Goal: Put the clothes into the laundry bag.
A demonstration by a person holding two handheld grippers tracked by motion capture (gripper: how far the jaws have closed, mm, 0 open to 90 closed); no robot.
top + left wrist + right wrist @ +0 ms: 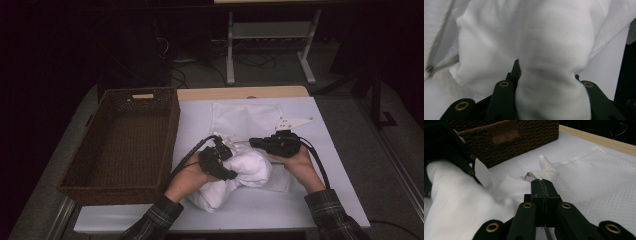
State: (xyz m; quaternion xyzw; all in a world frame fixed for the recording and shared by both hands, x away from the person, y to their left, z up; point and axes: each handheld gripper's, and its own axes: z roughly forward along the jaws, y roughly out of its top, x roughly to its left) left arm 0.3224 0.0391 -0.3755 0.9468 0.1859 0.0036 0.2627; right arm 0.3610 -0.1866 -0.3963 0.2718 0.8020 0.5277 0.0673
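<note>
In the high view we hold a gripper in each hand over a table (330,150) covered in pale sheeting. Our left gripper (226,159) sits near the centre of that view and our right gripper (257,143) just at its two o'clock, the two close together.

The left gripper is clamped on a bundle of white cloth (239,172). In the left gripper view the cloth (549,75) bulges up between the two black jaws, which pinch it into a narrow neck at six o'clock. In the high view the bundle lies on the table at the near middle, between our hands, with its lower end trailing toward seven o'clock.

The right gripper (544,186) has its jaws pressed together, as the right gripper view shows at six o'clock. Whether a fold of fabric is caught between them we cannot tell. Just beyond its tips lies a small metal zipper pull (528,174) on the edge of a white mesh bag (604,180). The bag spreads flat from the centre toward three o'clock in that view. In the high view the mesh bag (245,117) lies at twelve o'clock from the bundle, partly beneath both grippers.

A brown wicker basket (165,145) stands on the table at nine o'clock from our left gripper, near it but apart.
</note>
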